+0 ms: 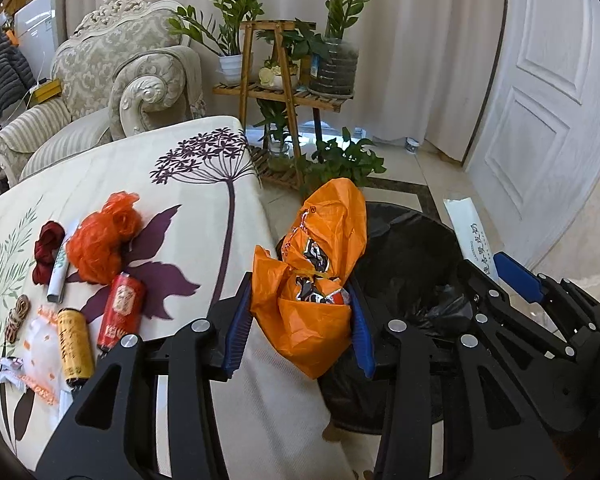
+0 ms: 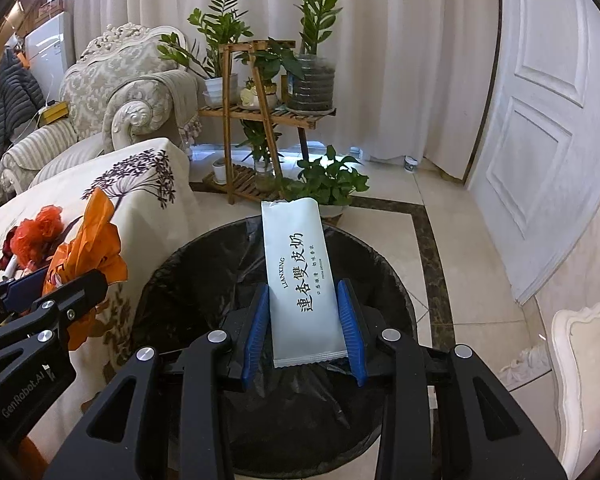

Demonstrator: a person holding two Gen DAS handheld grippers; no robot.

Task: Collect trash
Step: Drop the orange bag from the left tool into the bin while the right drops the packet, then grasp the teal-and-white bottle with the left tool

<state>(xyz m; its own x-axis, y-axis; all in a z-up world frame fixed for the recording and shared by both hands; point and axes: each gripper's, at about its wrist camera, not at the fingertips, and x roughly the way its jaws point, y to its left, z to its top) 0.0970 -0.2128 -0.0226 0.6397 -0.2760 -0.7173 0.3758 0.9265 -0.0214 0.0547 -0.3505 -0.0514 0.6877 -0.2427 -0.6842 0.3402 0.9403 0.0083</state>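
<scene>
Left gripper (image 1: 300,320) pinching an orange plastic bag (image 1: 320,264) at the table edge (image 1: 236,216); right gripper (image 2: 305,328) clamping a white wrapper (image 2: 300,280) above the black-lined trash bin (image 2: 172,280).

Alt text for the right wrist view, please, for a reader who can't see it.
The right gripper holds a white snack wrapper over a round bin lined with a black bag. At left, the left gripper carries an orange plastic bag beside a floral-clothed table.
</scene>
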